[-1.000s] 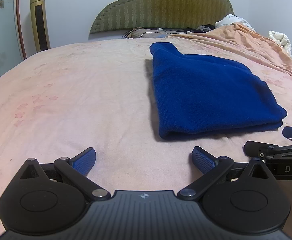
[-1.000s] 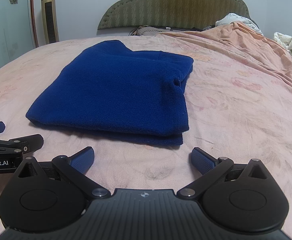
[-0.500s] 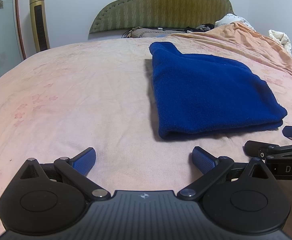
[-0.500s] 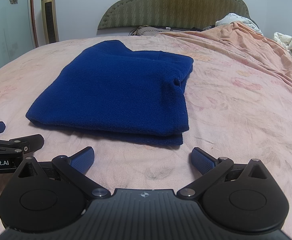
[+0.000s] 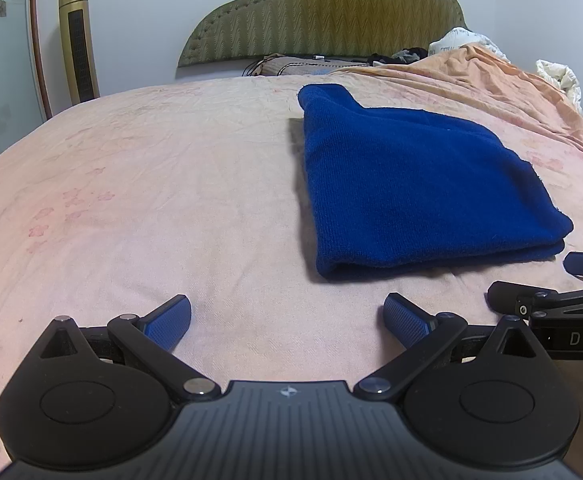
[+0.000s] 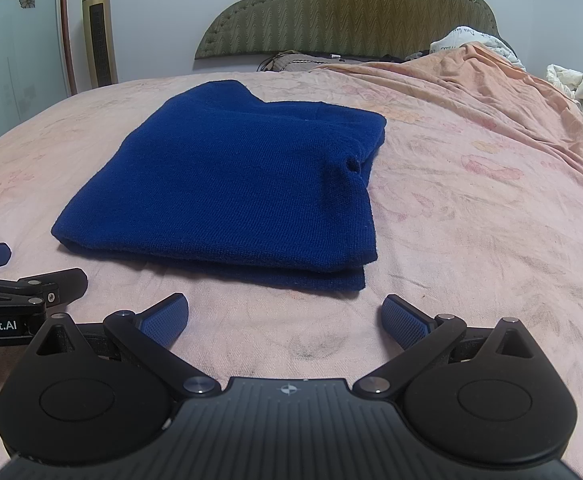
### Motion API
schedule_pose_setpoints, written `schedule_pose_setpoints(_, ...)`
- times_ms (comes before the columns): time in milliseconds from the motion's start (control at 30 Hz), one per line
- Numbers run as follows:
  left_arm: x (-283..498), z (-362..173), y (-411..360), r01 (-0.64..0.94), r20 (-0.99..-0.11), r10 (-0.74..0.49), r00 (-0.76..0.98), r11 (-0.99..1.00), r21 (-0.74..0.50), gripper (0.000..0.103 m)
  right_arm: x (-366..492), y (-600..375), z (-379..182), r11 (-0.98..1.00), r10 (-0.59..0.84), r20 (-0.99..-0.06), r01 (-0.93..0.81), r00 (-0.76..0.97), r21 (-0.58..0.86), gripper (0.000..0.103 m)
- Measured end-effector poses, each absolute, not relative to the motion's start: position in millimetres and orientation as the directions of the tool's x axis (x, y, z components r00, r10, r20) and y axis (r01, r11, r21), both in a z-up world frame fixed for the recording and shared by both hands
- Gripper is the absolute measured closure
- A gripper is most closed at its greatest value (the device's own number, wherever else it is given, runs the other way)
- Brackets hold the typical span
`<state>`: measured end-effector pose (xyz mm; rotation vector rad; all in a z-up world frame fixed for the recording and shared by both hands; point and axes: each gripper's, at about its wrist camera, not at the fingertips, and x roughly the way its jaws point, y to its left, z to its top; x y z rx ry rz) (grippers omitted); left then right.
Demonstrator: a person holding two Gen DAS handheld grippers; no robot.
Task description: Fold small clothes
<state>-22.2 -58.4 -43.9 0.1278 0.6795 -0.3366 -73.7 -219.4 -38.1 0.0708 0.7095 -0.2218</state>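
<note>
Blue ribbed pads tip both tools: the left gripper (image 5: pixel 287 320) is spread wide with nothing between its pads, low over the pink bedsheet (image 5: pixel 131 208), and the right gripper (image 6: pixel 285 318) is spread just as wide and equally empty, the two side by side just short of the folded garment. Each appears at the edge of the other's view. Beyond them, the folded blue knit garment (image 6: pixel 227 184) lies flat on the sheet, a neat stack of layers with its near edge facing the grippers but apart from them; seen from the left wrist, it (image 5: pixel 407 184) sits ahead and to the right. Right of the garment, a rumpled orange blanket (image 6: pixel 503 92) rises along the bed. Behind the garment stand the olive padded headboard (image 6: pixel 355 12) and, further left, a gold tower fan (image 6: pixel 99 28) against the wall.
</note>
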Motion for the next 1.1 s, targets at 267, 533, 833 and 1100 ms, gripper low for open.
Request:
schedule_pose_setpoints(267,-21.6,-44.1,-58.5,0.347,-0.636,-0.262,0.726,0.938,0.010,0.000,-73.9,-219.2,-38.1,0.974,-0.178,-0.653,0.226,0.736,-0.011,0.000)
schedule_pose_setpoints(533,-21.0,-43.8,-57.7,0.349,-0.635,-0.268,0.725,0.937,0.004,0.000,-73.9,-219.2,-38.2,0.974,-0.178,-0.653,0.226,0.736,-0.011,0.000)
schedule_pose_setpoints(833,-21.0,-43.7,-56.8,0.352,-0.634,-0.272,0.723,0.936,0.000,0.000,-73.8,-219.4,-38.2,0.974,-0.178,-0.653,0.226,0.736,-0.011,0.000)
schedule_pose_setpoints(1100,-21.4,-43.5,-58.6,0.354,-0.637,-0.266,0.724,0.935,0.012,0.000,-73.4,-219.8,-38.1,0.974,-0.178,-0.653,0.226,0.736,-0.011,0.000)
